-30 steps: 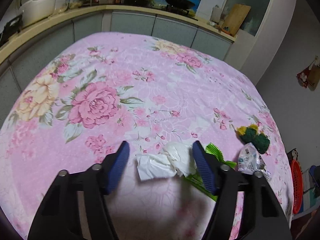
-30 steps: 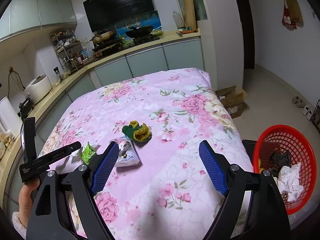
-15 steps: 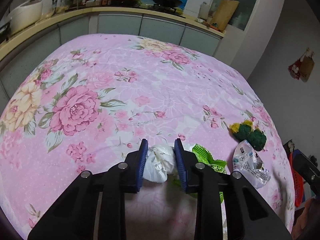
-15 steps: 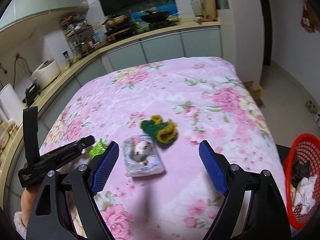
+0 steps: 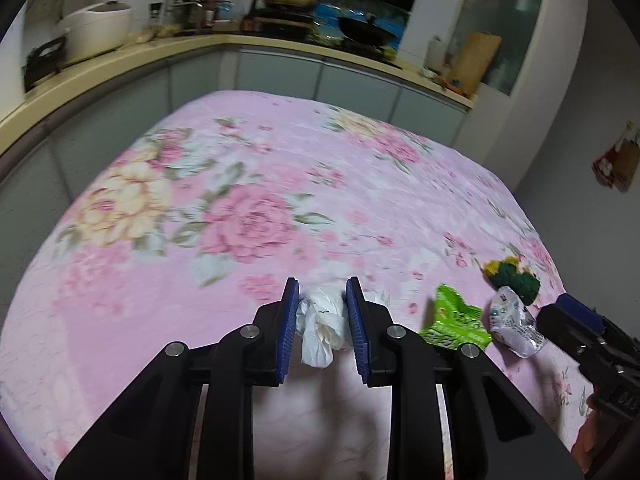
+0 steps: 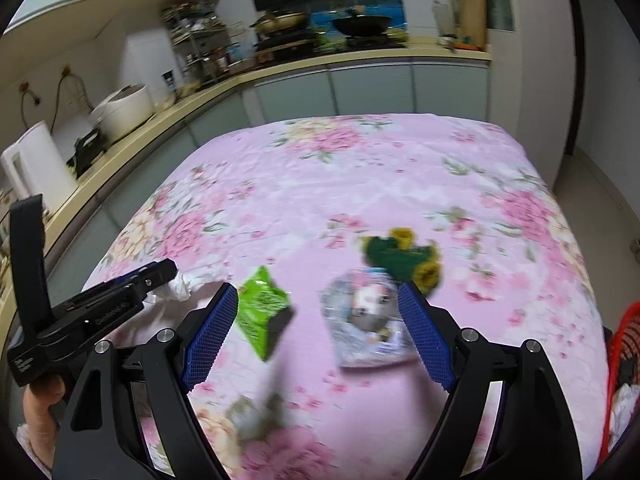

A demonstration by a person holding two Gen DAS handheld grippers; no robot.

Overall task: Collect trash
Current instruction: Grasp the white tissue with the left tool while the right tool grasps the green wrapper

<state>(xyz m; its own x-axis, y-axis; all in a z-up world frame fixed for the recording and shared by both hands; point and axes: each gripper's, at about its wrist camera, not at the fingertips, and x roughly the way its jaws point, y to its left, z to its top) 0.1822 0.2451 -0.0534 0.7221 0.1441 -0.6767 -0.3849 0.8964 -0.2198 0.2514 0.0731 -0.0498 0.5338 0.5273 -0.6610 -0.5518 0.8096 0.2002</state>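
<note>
We record the items as they lie.

Left hand-held gripper (image 5: 322, 322): its blue pads are pinched on a crumpled white tissue (image 5: 321, 325), which bulges out between them and hangs below the tips. From the right wrist view the same gripper (image 6: 162, 276) appears at the left edge, gripped by a person's hand (image 6: 40, 400), with white tissue (image 6: 176, 286) showing at its tip.

Right hand-held gripper (image 6: 318, 334): jaws spread wide, nothing pressed between the pads. We see it over the surface (image 6: 360, 168), which is covered with a pink flowered cloth. In the left wrist view it enters at the right edge (image 5: 576, 322), just beside the silver packet.

Trash still on the surface, from left to right in the right wrist view:
- green snack wrapper (image 6: 262, 310), crumpled, near the left pad of the right gripper; also seen at (image 5: 456, 322).
- silver printed packet (image 6: 368, 316), lying flat between the spread pads as the camera sees it; whether a pad touches it we cannot tell. Also seen at (image 5: 514, 326).
- green and yellow knitted thing (image 6: 404, 254), just beyond the packet and touching or overlapping its far edge; also seen at (image 5: 510, 276).

Red basket (image 6: 620, 360): at the right edge past the surface, with white and dark rubbish inside.

Kitchen counter (image 5: 120, 60): beyond the surface, carrying a rice cooker (image 5: 96, 30) and pans.
</note>
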